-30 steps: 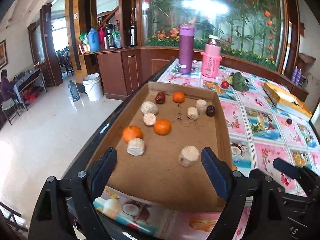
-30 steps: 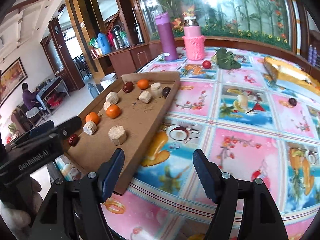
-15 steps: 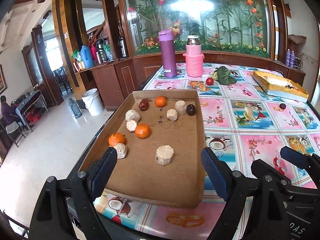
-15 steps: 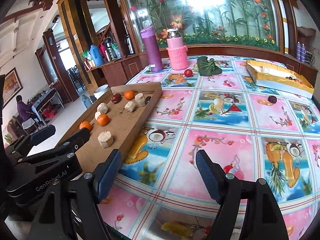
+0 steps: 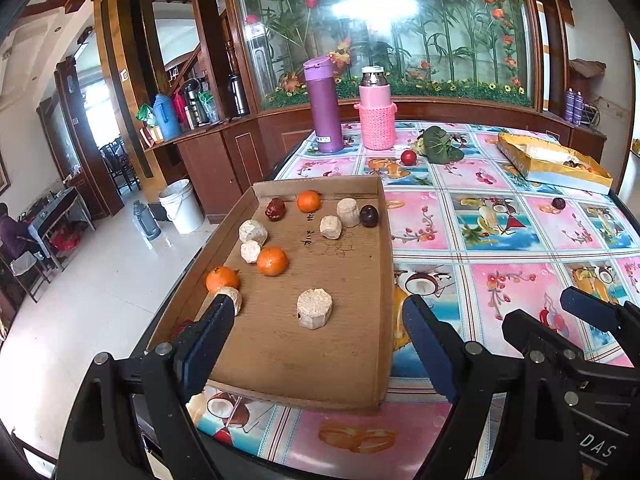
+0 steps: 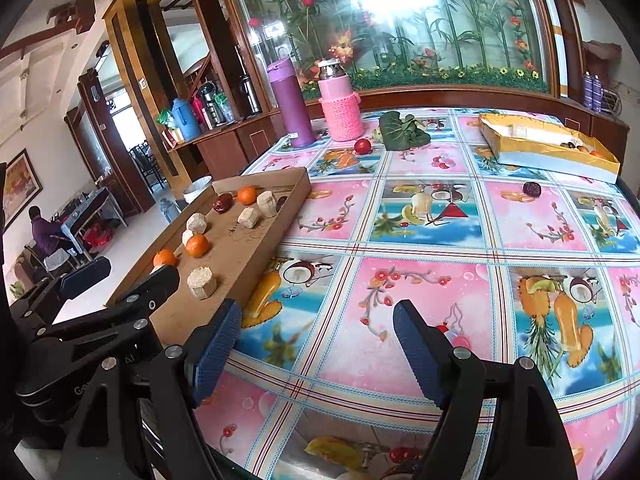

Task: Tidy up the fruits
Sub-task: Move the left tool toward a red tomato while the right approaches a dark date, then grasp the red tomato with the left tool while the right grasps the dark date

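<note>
A flat cardboard tray (image 5: 352, 384) (image 6: 298, 190) lies at the table's left edge. It holds three oranges (image 5: 272, 261), several pale corn-cob chunks (image 5: 314, 309), a red date (image 5: 275, 209) and a dark plum (image 5: 369, 216). My left gripper (image 5: 316, 332) is open and empty above the tray's near end. My right gripper (image 6: 316, 348) is open and empty above the tablecloth, right of the tray. A loose dark plum (image 6: 531, 189) and a red fruit (image 6: 363, 146) lie on the table.
A purple flask (image 5: 323, 106), a pink knitted-sleeve flask (image 5: 376, 108) and a green leafy vegetable (image 5: 438, 146) stand at the back. A yellow box (image 6: 548, 146) with fruit sits back right. The floor drops off left of the tray.
Both grippers have pulled back and risen, so the tray and table look farther off. Both stay open and empty. Nothing on the table has moved.
</note>
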`<action>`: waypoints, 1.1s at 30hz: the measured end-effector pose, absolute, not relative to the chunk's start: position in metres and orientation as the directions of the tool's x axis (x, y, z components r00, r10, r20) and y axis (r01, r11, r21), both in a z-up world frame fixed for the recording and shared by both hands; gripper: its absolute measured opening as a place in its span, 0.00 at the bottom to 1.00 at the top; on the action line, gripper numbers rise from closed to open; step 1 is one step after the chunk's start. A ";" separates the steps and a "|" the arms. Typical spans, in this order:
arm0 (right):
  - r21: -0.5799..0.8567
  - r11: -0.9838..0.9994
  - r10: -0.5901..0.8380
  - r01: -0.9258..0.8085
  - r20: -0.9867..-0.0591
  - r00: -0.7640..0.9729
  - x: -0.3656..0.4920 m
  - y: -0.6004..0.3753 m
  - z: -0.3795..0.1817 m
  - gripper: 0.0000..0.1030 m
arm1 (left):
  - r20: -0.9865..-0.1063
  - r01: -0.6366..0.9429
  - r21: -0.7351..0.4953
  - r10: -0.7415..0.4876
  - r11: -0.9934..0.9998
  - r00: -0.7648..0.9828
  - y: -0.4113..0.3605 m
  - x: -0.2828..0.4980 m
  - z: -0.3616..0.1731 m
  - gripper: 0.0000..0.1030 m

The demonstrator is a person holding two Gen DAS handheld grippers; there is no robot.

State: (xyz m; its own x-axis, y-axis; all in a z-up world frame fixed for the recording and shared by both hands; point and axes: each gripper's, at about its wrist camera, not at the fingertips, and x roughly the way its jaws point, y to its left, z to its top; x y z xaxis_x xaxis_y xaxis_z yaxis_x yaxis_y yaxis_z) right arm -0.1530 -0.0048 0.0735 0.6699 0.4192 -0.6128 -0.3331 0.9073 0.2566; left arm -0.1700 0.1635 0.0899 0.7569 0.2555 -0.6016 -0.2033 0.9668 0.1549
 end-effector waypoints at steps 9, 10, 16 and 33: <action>0.206 0.937 0.347 -0.282 -0.640 0.685 -0.144 -0.041 0.072 0.80 | -0.588 -0.127 0.168 0.203 0.978 0.783 0.160 -0.152 0.120 0.83; 0.176 0.948 0.315 -0.266 -0.646 0.695 -0.142 -0.055 0.075 0.80 | -0.578 -0.101 0.166 0.180 0.981 0.796 0.158 -0.148 0.133 0.83; -0.042 0.993 0.055 -0.106 -0.640 0.767 -0.115 -0.142 0.117 0.82 | -0.557 0.057 0.165 0.045 0.985 0.829 0.140 -0.107 0.200 0.84; 0.203 0.979 0.139 0.004 -0.684 0.716 0.046 -0.181 0.077 0.83 | -0.827 0.045 -0.082 -0.093 0.996 0.555 0.123 0.170 0.103 0.62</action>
